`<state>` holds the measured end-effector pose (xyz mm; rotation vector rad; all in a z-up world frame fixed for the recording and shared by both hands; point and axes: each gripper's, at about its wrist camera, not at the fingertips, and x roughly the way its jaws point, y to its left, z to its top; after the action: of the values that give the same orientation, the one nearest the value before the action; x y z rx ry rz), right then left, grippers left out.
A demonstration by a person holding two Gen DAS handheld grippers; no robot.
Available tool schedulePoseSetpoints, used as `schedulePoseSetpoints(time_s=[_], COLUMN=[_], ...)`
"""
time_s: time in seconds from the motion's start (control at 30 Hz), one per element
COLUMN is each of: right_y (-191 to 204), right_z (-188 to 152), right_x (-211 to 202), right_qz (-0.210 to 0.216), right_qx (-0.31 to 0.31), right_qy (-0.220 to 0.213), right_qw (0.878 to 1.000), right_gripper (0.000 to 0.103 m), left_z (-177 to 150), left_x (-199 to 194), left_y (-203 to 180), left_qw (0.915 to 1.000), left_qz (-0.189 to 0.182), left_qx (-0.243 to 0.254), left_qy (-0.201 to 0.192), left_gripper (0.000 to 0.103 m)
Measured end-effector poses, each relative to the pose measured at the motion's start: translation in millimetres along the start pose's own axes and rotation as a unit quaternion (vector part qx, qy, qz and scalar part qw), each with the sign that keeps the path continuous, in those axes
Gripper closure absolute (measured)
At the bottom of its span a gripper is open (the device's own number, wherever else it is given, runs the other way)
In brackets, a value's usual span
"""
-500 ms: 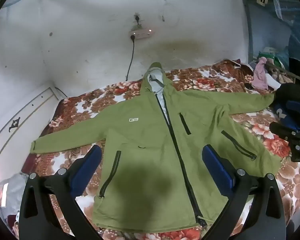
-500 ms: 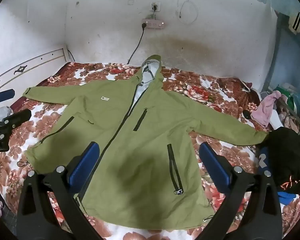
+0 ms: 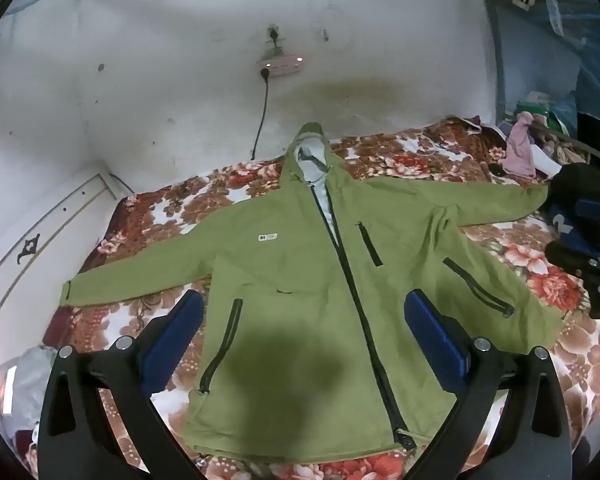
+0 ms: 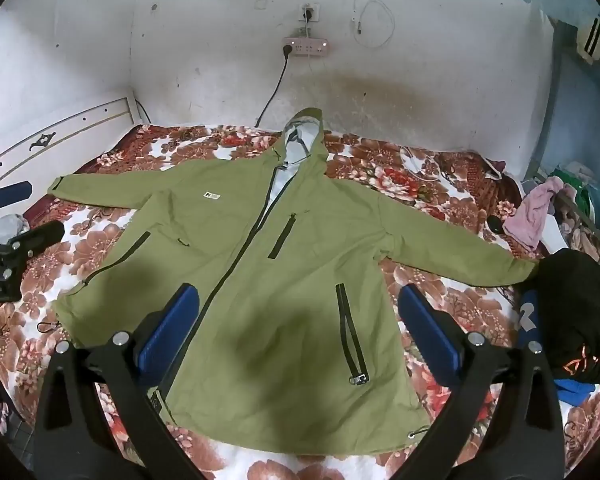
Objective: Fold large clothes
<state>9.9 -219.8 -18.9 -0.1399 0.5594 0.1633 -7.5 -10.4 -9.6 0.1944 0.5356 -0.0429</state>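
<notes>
The olive-green hooded jacket (image 3: 312,300) lies face up, zipped, across the middle of the frame on the floral blanket (image 3: 540,280), both sleeves spread wide. Nothing has visibly shifted in the last half second, so folding seems not yet begun. The left gripper (image 3: 300,332) and right gripper (image 4: 298,320) hover above the hem, jaws spread wide and empty; the right cuff probably touches the dark clothes pile (image 4: 576,312).

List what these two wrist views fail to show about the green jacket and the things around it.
- Green jacket: its right cuff, in both views, hidden under the dark clothes pile.
- Chest label: print too small to read.
- Jacket's back: face down on the floral blanket.
- Hem corners: covered by each view's own fingers.
</notes>
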Motion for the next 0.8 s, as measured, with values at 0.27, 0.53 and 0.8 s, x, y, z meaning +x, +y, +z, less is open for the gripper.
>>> schedulePoseSetpoints(time_s=[0.27,0.53,0.8], right_y=[0,1,-17], right_z=[-2,-3,15], right_x=[-7,3,38], right_qz=[0.0,0.008,0.017], right_qx=[0.001,0.004,0.031], right_qy=[-0.001,0.005,0.008], right_qw=[1.0,1.0,0.999], right_gripper=[0.004,0.004,0.004], left_z=[2,5,18], left_x=[8,14,43], left_y=[12,18,18], left_qw=[0.9999,0.9998,0.9997], left_qz=[-0.007,-0.016,-0.025], left_qx=[-0.01,-0.011,-0.005], left_qy=[0.005,0.004,0.001], left_gripper=[0.005,0.005,0.005])
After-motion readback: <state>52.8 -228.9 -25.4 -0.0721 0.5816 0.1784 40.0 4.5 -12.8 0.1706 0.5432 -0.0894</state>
